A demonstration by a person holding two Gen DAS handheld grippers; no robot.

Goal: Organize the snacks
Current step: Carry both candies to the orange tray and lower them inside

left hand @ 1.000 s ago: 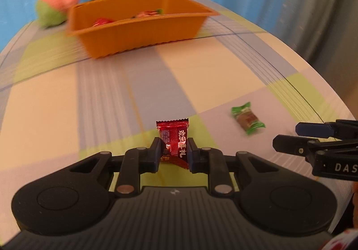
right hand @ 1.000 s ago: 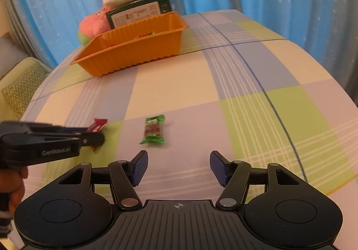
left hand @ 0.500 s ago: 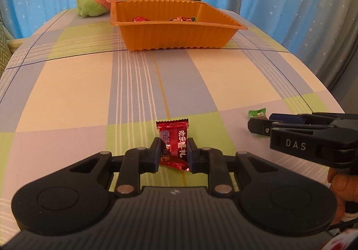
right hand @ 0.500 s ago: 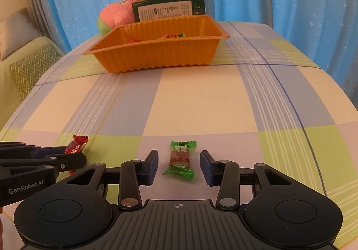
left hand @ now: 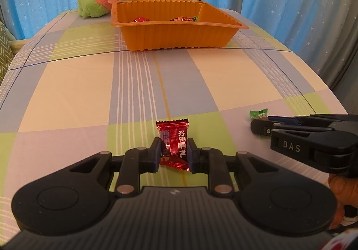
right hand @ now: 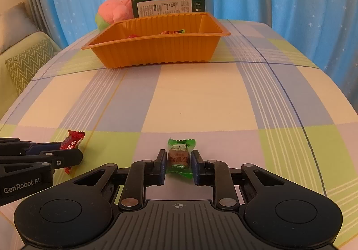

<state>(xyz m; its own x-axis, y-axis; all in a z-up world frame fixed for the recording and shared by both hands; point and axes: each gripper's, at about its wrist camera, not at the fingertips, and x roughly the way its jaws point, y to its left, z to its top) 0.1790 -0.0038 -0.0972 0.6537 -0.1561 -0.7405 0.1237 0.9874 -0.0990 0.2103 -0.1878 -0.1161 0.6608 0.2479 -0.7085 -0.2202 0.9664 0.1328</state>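
Near the table's [right hand: 201, 98] front edge, our right gripper [right hand: 179, 164] has just closed, seemingly pinching the green candy [right hand: 180, 157]; our left gripper [left hand: 173, 153] pinches the red candy [left hand: 173, 145], both ready for the tray [right hand: 156, 51].

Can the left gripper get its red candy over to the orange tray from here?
Probably yes: the left gripper grips the red candy, and bare tablecloth lies up to the orange tray.

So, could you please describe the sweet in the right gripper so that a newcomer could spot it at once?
Start at the orange tray at the far end of the checked tablecloth, then come to the near edge. There the right gripper, whose jaws have just been closing, pinches the green candy. Its green wrapper with a brown middle sets it apart from the red candy in the left gripper.
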